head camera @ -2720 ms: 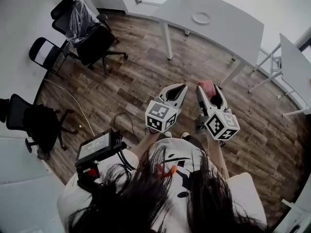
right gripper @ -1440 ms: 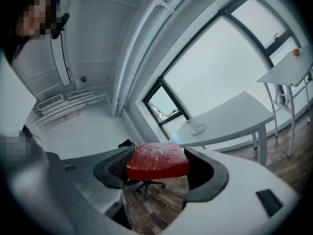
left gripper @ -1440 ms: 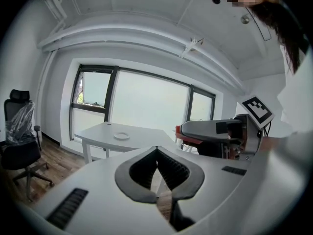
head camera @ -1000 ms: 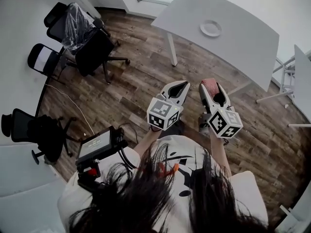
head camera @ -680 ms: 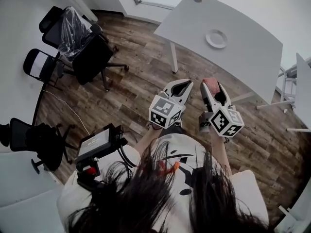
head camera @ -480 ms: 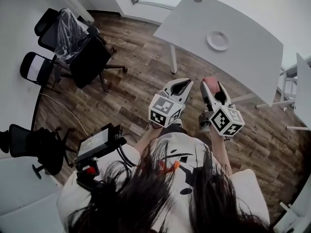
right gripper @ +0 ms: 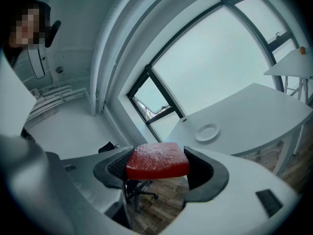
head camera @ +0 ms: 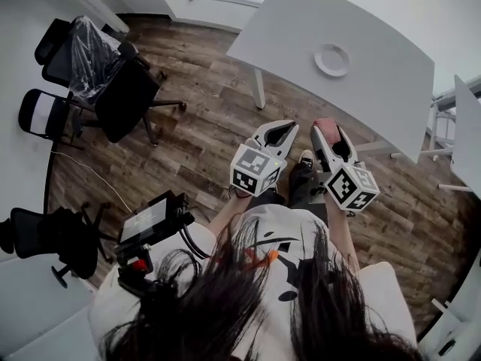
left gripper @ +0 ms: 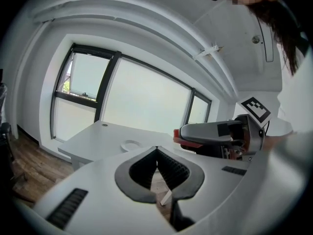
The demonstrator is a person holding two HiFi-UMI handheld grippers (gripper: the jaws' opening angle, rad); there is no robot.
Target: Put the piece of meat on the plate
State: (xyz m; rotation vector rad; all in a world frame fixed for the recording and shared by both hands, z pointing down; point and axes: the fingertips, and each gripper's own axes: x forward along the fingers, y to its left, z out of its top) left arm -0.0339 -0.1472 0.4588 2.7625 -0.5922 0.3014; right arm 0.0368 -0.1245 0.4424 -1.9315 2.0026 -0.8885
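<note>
Gripping the meat (right gripper: 157,160) between its jaws, right gripper (head camera: 328,128) hangs short of the white table (head camera: 376,43); plate (head camera: 331,59) sits mid-table, well apart from the meat. Left gripper (left gripper: 157,149) hangs just beside the right, jaws closed together, nothing between. Wood-plank floor (head camera: 203,126) under the table, black chairs (head camera: 124,100) to its left, window (left gripper: 142,97) behind it; cubes (head camera: 254,170) carry black-and-white square markers.

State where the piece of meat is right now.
In the right gripper view the piece of meat sits clamped in the right tool, short of the white table bearing the plate.
</note>
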